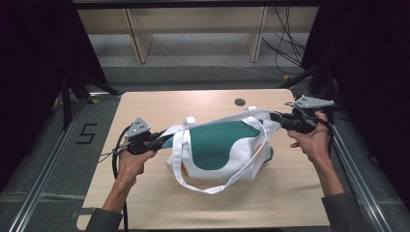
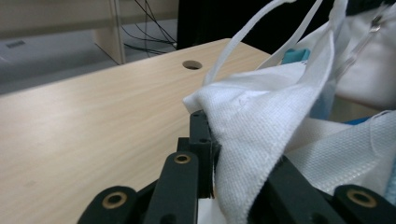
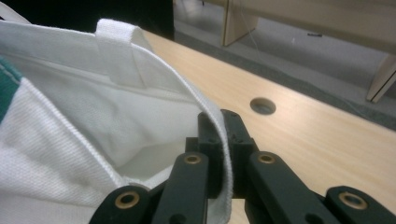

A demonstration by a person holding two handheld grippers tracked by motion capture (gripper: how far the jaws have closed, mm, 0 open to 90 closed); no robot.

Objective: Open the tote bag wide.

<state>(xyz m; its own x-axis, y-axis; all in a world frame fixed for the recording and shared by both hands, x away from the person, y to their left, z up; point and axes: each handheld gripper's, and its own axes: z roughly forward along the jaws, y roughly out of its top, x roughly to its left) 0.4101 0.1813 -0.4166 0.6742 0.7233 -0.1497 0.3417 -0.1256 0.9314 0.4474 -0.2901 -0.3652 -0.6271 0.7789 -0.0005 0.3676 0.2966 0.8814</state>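
A white canvas tote bag (image 1: pixel 217 145) with a green and orange print hangs stretched between both hands over the middle of the wooden table (image 1: pixel 145 193). My left gripper (image 1: pixel 164 139) is shut on the bag's left top corner; the left gripper view shows the white cloth (image 2: pixel 261 121) pinched between the black jaws. My right gripper (image 1: pixel 276 117) is shut on the bag's right rim, and the hem (image 3: pixel 219 121) runs between its jaws. One long white strap (image 1: pixel 212 186) loops down onto the table in front. A second strap (image 3: pixel 116 42) is sewn near the right rim.
A round cable hole (image 1: pixel 240 102) sits in the table near its far edge, behind the bag. Wooden furniture legs (image 1: pixel 138 41) and black cables (image 1: pixel 285 43) stand on the grey floor beyond the table. Metal frame rails (image 1: pixel 43 164) run along both table sides.
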